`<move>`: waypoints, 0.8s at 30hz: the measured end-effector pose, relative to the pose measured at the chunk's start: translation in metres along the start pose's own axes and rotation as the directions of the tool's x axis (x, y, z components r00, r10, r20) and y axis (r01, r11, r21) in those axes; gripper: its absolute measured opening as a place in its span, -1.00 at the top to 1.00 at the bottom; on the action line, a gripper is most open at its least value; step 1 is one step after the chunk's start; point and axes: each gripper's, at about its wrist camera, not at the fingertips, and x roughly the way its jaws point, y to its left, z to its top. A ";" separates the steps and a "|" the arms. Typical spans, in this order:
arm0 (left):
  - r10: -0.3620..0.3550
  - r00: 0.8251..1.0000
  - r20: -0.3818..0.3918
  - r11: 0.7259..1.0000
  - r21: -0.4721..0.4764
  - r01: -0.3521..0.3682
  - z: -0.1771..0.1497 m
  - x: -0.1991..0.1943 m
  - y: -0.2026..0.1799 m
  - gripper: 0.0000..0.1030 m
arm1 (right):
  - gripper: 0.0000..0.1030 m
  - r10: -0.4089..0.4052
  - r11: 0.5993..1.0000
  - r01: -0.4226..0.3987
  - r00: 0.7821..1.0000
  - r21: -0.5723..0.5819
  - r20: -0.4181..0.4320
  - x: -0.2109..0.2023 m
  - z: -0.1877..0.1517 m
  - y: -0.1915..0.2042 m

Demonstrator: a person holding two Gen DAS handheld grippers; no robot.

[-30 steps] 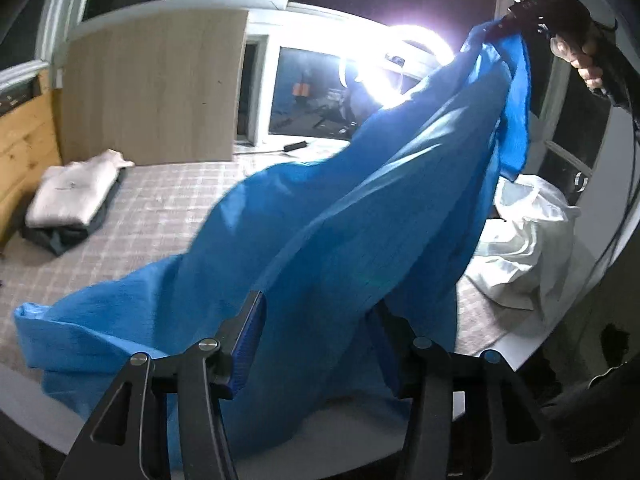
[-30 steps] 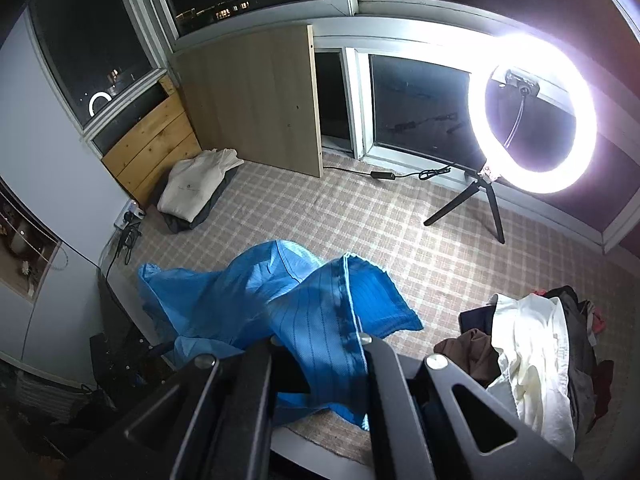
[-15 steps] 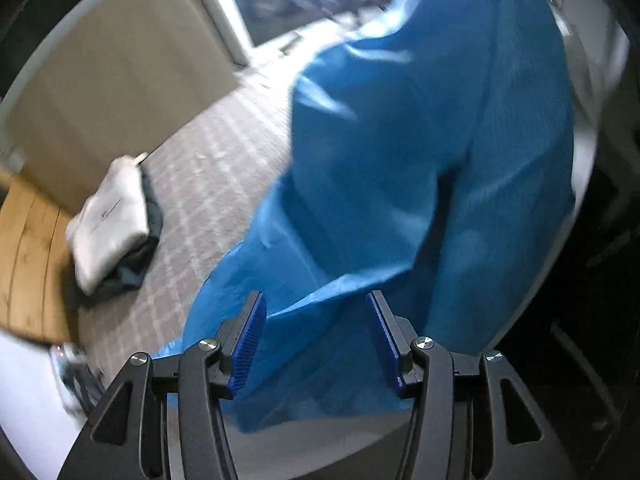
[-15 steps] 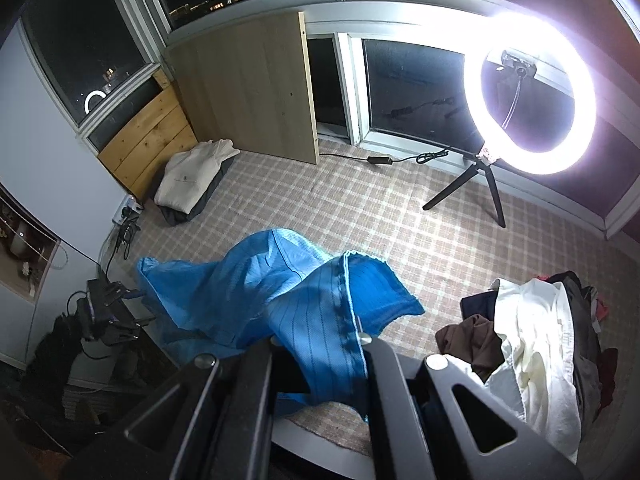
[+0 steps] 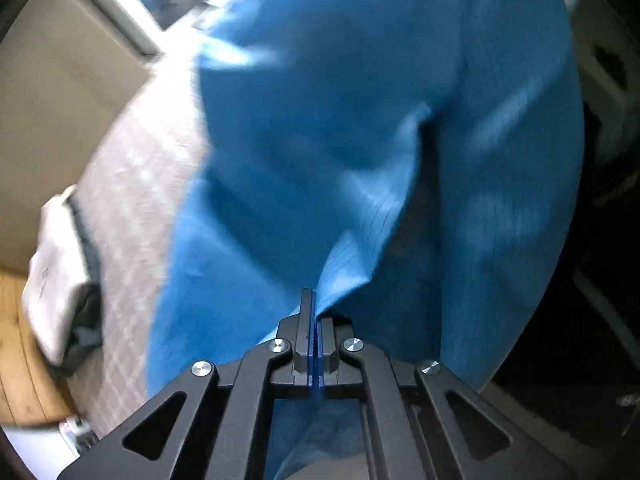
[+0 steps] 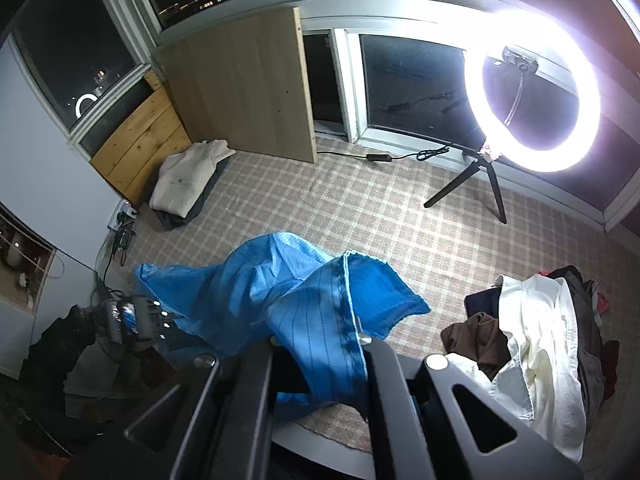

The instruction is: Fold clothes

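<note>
A blue striped garment (image 5: 360,140) hangs in the air and fills most of the left wrist view. My left gripper (image 5: 315,316) is shut on a lower edge of it. My right gripper (image 6: 320,344) is shut on another edge of the same garment (image 6: 280,292), held high above the checked surface (image 6: 360,208); cloth covers its fingertips. My left gripper also shows in the right wrist view (image 6: 136,316), at the garment's far left end.
A folded cream garment on a dark one (image 6: 188,180) lies at the far left by wooden panels (image 6: 136,140). A pile of unfolded clothes (image 6: 540,340) lies at the right. A lit ring light on a tripod (image 6: 532,100) stands at the back right.
My left gripper has closed on the blue garment's edge; it was open before. The garment has swung closer to the left camera. My right gripper keeps its hold.
</note>
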 end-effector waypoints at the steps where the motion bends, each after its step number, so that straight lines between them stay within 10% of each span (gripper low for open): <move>1: 0.009 0.999 0.036 0.999 -0.038 -0.008 -0.001 -0.012 0.006 1.00 | 0.96 -0.005 1.000 0.005 1.000 0.006 0.004 0.000 0.001 -0.002; 10: 0.099 0.959 0.266 0.941 -0.339 -0.003 -0.046 -0.136 -0.004 1.00 | 0.96 -0.008 1.000 0.007 1.000 0.023 0.028 -0.001 0.014 -0.024; 19: -0.109 0.976 0.187 0.902 -0.394 0.176 -0.064 -0.058 -0.129 0.83 | 0.96 0.043 0.999 -0.043 0.999 -0.009 0.030 0.006 0.023 -0.031; 24: 0.008 0.981 0.196 0.877 -0.472 0.087 -0.052 -0.056 -0.149 0.35 | 0.96 0.064 0.996 -0.063 0.998 -0.062 0.007 0.011 0.026 -0.019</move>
